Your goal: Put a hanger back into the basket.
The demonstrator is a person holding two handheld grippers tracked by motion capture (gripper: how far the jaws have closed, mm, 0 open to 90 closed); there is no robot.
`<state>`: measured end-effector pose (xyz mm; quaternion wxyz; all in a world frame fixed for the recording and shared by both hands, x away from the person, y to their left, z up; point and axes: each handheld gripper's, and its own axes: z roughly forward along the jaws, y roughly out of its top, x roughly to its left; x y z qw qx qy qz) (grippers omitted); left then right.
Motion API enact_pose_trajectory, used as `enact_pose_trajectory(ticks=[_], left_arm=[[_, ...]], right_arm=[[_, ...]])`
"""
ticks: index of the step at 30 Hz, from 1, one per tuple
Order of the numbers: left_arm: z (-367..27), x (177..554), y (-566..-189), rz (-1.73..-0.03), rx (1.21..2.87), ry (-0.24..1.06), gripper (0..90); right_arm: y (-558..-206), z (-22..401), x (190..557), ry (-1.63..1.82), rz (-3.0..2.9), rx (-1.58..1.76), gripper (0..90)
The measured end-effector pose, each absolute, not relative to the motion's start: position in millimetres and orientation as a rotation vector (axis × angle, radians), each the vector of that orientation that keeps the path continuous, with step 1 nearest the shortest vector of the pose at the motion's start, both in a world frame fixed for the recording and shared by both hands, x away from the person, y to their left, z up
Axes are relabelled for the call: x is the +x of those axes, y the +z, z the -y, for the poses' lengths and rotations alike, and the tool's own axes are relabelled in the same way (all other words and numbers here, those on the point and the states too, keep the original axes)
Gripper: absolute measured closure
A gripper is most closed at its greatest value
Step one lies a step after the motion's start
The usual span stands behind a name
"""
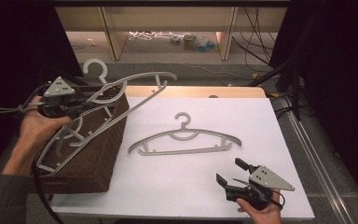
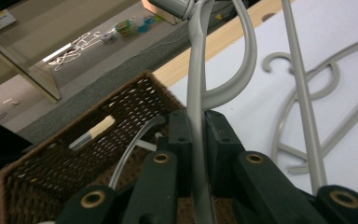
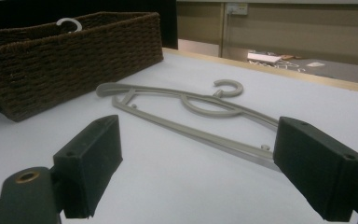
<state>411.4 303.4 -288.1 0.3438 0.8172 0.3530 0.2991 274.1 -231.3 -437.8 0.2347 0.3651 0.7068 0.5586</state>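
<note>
In the high view, the left tongs (image 1: 77,109) are clamped on a grey hanger (image 1: 121,100), holding it tilted above the brown wicker basket (image 1: 93,158). Its hook (image 1: 95,69) points away past the basket's far rim, and its long arm slants from the basket's near left corner up to the far right, beyond the basket's right wall. The basket sits on the left part of the white bench (image 1: 205,186). A second hanger (image 1: 185,140) lies flat on the bench to the right of the basket, well apart from it, hook pointing away. The right tongs (image 1: 230,172) rest low on the bench, further right of the basket and nearer the person than the flat hanger, jaws spread and holding nothing.

In the left gripper view, the left tongs (image 2: 197,140) are closed tight on a thin grey bar of the lifted hanger (image 2: 196,79), which runs straight up between the two black jaws. The basket (image 2: 65,172) lies below and to the left, and the second hanger (image 2: 317,88) rests on the bench to the right of it.

In the right gripper view, the right tongs (image 3: 205,168) stand wide open with only bare bench between the pads. The second hanger (image 3: 186,105) lies flat beyond them, to the right of the basket (image 3: 70,51), and apart from it.
</note>
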Motion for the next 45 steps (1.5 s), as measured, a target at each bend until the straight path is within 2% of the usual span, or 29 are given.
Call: enact_pose_trajectory(ticks=[4, 15, 20, 37, 45], left_arm=[[-320.2, 413.5, -296.0, -0.984, 2.053, 0.778, 82.0], [-355.2, 415.8, -307.5, -1.073, 2.058, 0.808, 82.0], [-366.9, 415.7, -311.2, -1.115, 1.983, 0.821, 82.0], [-403.8, 409.0, -324.7, -1.185, 1.953, 0.885, 82.0], [-421.5, 397.6, -334.5, -1.206, 1.993, 0.918, 82.0]], right_arm=[[-437.0, 231.9, 273.3, 1.49, -1.961, 1.01, 16.1], [-439.4, 230.9, 274.7, 1.517, -1.951, 1.004, 16.1], [-439.3, 230.9, 274.6, 1.52, -1.948, 1.004, 16.1], [-439.5, 231.1, 273.9, 1.516, -1.949, 1.011, 16.1], [-439.3, 231.4, 273.7, 1.513, -1.942, 1.02, 16.1]])
